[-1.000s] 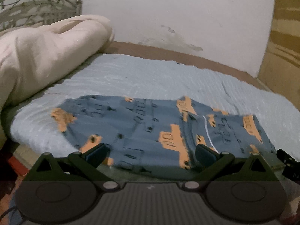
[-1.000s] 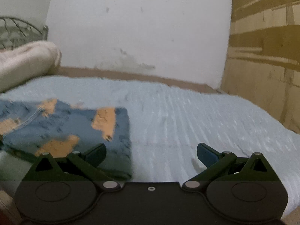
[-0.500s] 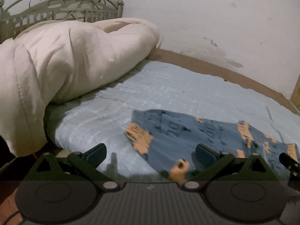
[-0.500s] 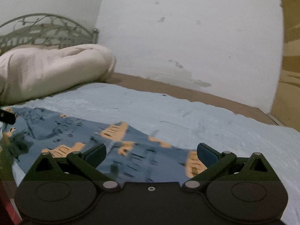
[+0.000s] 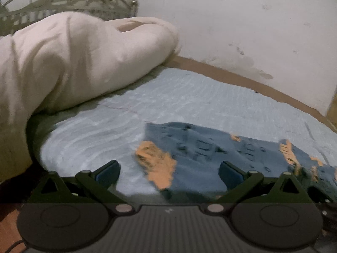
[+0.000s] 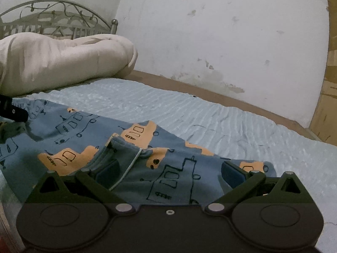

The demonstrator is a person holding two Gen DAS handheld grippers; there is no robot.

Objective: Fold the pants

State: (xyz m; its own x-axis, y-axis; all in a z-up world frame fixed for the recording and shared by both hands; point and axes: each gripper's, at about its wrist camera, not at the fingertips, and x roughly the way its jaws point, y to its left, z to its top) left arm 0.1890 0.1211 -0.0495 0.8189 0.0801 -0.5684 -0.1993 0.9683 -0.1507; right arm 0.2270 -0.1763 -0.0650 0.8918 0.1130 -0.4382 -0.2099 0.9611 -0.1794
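At nine o'clock in both wrist views a cream duvet (image 5: 80, 63) is heaped before a metal headboard (image 6: 54, 19). The blue patterned pants (image 6: 118, 147) are spread flat on the pale blue bed (image 5: 189, 97), toward six o'clock. The left tongs (image 5: 168, 171) are held spread over the pants' left end, nothing pinched. The right tongs (image 6: 168, 171) are likewise held spread, low over the waistband end.

Soft cloth against wrought metal and scuffed plaster.
Matt knit pants (image 6: 88, 139) on ribbed bedspread (image 6: 189, 109); puffy quilt (image 5: 73, 63) behind, metal headboard (image 6: 52, 19) beyond; matt plastic right gripper (image 6: 168, 170).
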